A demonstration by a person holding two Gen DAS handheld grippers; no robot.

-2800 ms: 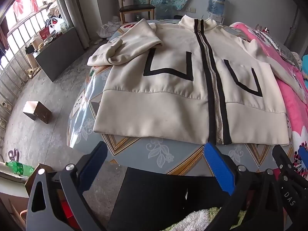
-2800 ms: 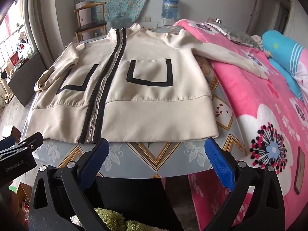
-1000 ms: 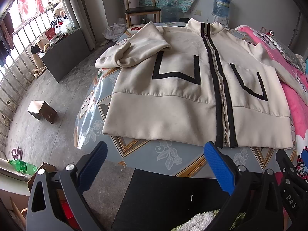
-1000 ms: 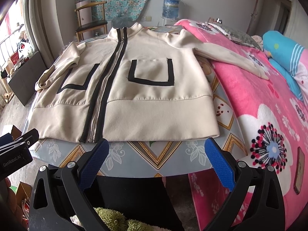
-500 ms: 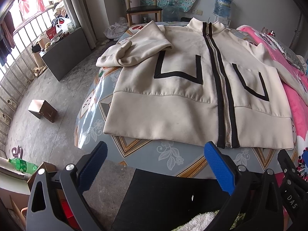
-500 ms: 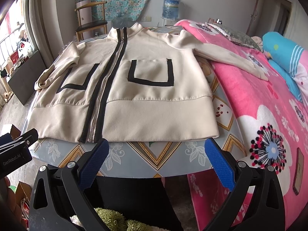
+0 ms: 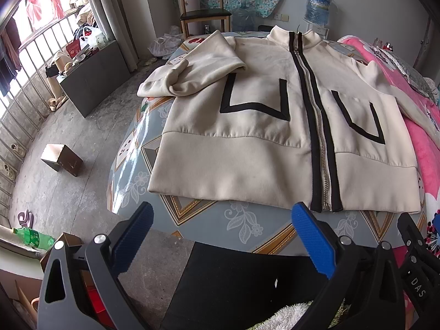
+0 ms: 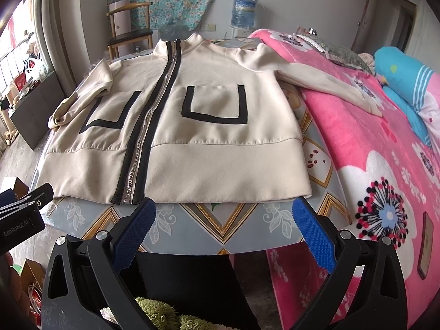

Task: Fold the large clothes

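A cream zip-up jacket (image 7: pixel 261 137) (image 8: pixel 192 143) with black trim lies front-up and zipped on a round patterned table (image 7: pixel 220 220) (image 8: pixel 214 220). Its one sleeve (image 7: pixel 192 71) is folded over at the table's left edge. The other sleeve (image 8: pixel 324 82) stretches out onto the pink bed. My left gripper (image 7: pixel 222 236) hovers open just short of the hem, left of the zipper's foot. My right gripper (image 8: pixel 224 225) stands open at the hem's near edge, right of the zipper. Neither holds anything.
A bed with a pink flowered blanket (image 8: pixel 385 178) adjoins the table on the right, with a phone (image 8: pixel 425 244) near its edge. A wooden chair (image 7: pixel 205 19) and a water bottle (image 8: pixel 243 11) stand behind. A small box (image 7: pixel 62 159) and a green bottle (image 7: pixel 33 238) lie on the floor at left.
Both grippers have crept a little closer to the jacket's hem, the left one also shifting left. The jacket has not moved, and both grippers stay open.
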